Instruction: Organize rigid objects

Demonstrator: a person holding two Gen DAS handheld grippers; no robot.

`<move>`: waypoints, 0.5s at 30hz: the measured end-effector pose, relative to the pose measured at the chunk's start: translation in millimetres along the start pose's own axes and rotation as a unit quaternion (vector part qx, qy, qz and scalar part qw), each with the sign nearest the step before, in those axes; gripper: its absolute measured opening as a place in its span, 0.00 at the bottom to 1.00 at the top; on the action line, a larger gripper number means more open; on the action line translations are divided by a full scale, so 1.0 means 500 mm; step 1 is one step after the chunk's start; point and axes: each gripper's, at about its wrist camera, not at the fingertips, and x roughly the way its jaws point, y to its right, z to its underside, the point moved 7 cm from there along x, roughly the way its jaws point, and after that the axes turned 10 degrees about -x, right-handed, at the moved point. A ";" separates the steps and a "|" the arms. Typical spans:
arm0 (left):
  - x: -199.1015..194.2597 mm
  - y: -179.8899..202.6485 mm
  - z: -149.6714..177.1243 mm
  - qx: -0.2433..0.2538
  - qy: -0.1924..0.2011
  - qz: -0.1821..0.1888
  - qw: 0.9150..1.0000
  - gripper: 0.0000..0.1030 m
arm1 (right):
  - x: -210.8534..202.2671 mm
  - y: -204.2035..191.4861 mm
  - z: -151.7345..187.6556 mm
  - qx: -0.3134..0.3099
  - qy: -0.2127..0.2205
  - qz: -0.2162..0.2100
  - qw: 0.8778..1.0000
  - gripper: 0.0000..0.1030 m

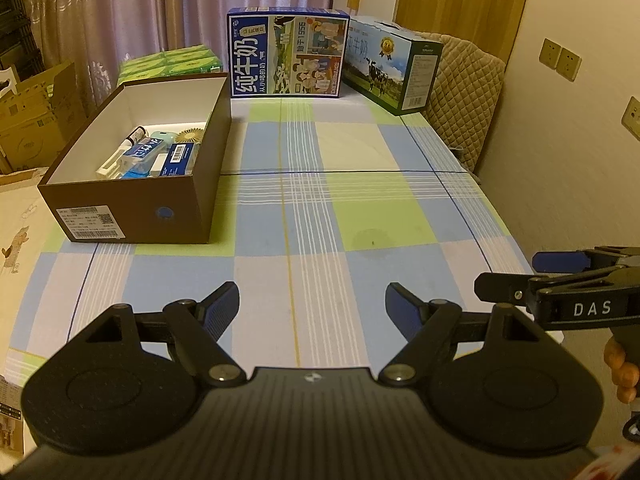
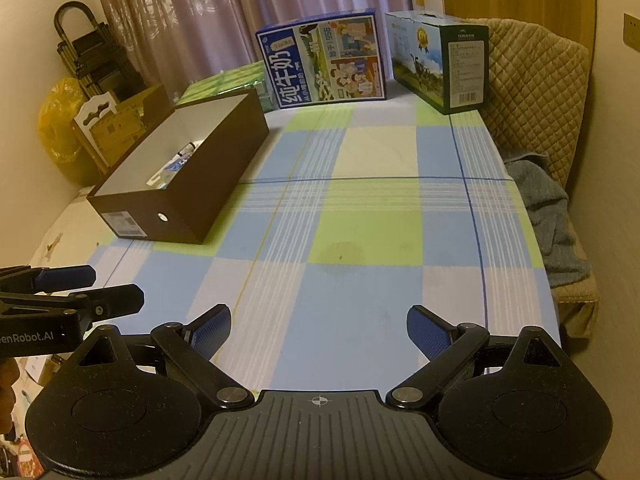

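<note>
A brown open box [image 1: 132, 208] stands on the left of the checked tablecloth [image 1: 360, 216]. Inside it lie several small items: a blue packet [image 1: 144, 150], a blue carton with a barcode [image 1: 176, 160], a small bottle [image 1: 134, 136] and a white tube. The right wrist view shows the same box [image 2: 188, 200] from the side. My left gripper [image 1: 312, 300] hovers open over bare cloth near the front edge, nothing between its fingers. My right gripper [image 2: 319, 326] is open too, beside it, also holding nothing.
Two milk cartons stand at the far end: a blue one [image 1: 286, 54] and a green-sided one [image 1: 394, 66]. Green packs [image 1: 172, 62] lie behind the brown box. A quilted chair [image 2: 536, 92] with a grey towel [image 2: 548, 216] sits at the right edge.
</note>
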 end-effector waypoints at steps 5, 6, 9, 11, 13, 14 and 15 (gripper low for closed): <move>-0.003 -0.001 -0.001 -0.001 -0.001 0.001 1.000 0.75 | 0.000 -0.002 0.001 -0.001 0.000 0.000 1.000 0.89; -0.004 0.000 -0.001 -0.001 0.000 0.001 1.000 0.75 | -0.001 -0.003 0.001 -0.001 0.000 -0.001 1.000 0.89; -0.003 0.000 -0.001 -0.001 0.000 0.000 1.000 0.75 | -0.001 -0.003 0.002 -0.001 0.000 0.000 1.000 0.89; -0.003 0.000 0.000 -0.001 0.000 0.001 1.000 0.75 | -0.001 -0.003 0.001 -0.001 0.000 0.000 1.000 0.89; -0.003 0.000 0.000 -0.002 0.000 0.000 1.000 0.75 | -0.001 -0.005 0.003 -0.001 0.000 0.000 1.000 0.89; -0.003 0.000 0.000 -0.002 0.000 0.000 1.000 0.75 | -0.001 -0.005 0.003 -0.001 -0.001 0.000 1.000 0.89; -0.004 -0.001 0.000 -0.002 0.000 0.000 1.000 0.75 | -0.001 -0.005 0.004 -0.001 -0.001 0.000 1.000 0.89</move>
